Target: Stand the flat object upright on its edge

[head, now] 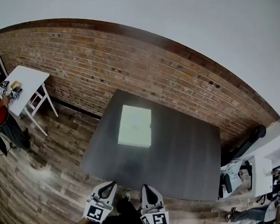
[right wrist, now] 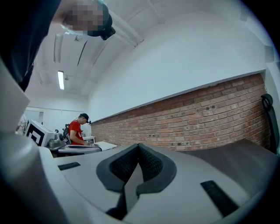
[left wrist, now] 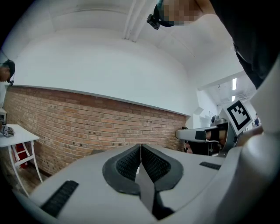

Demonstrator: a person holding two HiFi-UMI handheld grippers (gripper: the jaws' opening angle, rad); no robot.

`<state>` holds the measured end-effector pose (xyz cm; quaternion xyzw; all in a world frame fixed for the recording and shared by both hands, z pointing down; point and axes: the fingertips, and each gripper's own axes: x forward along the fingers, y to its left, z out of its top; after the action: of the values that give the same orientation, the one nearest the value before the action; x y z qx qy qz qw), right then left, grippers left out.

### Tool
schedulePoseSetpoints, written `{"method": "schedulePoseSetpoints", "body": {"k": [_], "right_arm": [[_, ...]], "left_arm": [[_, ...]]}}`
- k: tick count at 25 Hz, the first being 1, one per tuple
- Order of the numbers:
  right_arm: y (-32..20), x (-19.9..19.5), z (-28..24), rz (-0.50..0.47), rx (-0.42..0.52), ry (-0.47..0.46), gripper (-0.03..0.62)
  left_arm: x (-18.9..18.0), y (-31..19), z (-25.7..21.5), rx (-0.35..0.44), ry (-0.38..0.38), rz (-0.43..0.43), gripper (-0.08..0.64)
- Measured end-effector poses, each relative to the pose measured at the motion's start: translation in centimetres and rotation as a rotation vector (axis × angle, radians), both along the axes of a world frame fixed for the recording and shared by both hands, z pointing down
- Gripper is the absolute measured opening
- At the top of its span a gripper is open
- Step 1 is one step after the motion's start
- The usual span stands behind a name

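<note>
A pale rectangular slab (head: 134,126) is lying flat on the dark matte counter (head: 190,158), lengthwise toward the brick wall (head: 127,62), with the left gripper (head: 107,185) and right gripper (head: 148,187) holding their jaws closed on nothing.

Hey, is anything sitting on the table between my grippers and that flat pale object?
Nothing visible does. Only bare table top separates the flat pale object from the left gripper and right gripper, both shut and empty near the table's near edge.
</note>
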<state>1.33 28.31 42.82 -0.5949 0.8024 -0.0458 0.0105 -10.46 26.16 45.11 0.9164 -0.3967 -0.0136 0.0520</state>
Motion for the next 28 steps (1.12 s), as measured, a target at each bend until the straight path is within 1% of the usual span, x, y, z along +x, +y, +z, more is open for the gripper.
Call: {"method": "schedulePoseSetpoints", "body": {"k": [3, 8, 12, 17, 22, 28], "right_arm": [[-2.1, 1.6, 0.0, -0.023, 0.000, 0.011, 0.023], [-5.6, 4.7, 0.5, -0.053, -0.012, 0.021, 0.023], [-7.9, 6.9, 1.1, -0.082, -0.024, 0.013, 0.023], [-9.7, 8.9, 1.4, -0.115, -0.018, 0.012, 0.023], [-10.5, 9.5, 1.5, -0.112, -0.025, 0.000, 0.023], [-11.6, 8.2, 1.8, -0.117, -0.034, 0.007, 0.023]], "left_arm": [[1.8, -2.1, -0.2, 0.001, -0.004, -0.018, 0.034], [4.7, -5.6, -0.9, -0.019, 0.015, -0.064, 0.034], [7.0, -7.6, -0.6, -0.020, -0.005, -0.091, 0.032], [8.4, -8.7, -0.4, -0.013, -0.035, -0.126, 0.032], [8.8, -9.1, -0.6, -0.011, -0.038, -0.133, 0.034], [8.3, -10.5, -0.3, -0.014, -0.032, -0.119, 0.033]]}}
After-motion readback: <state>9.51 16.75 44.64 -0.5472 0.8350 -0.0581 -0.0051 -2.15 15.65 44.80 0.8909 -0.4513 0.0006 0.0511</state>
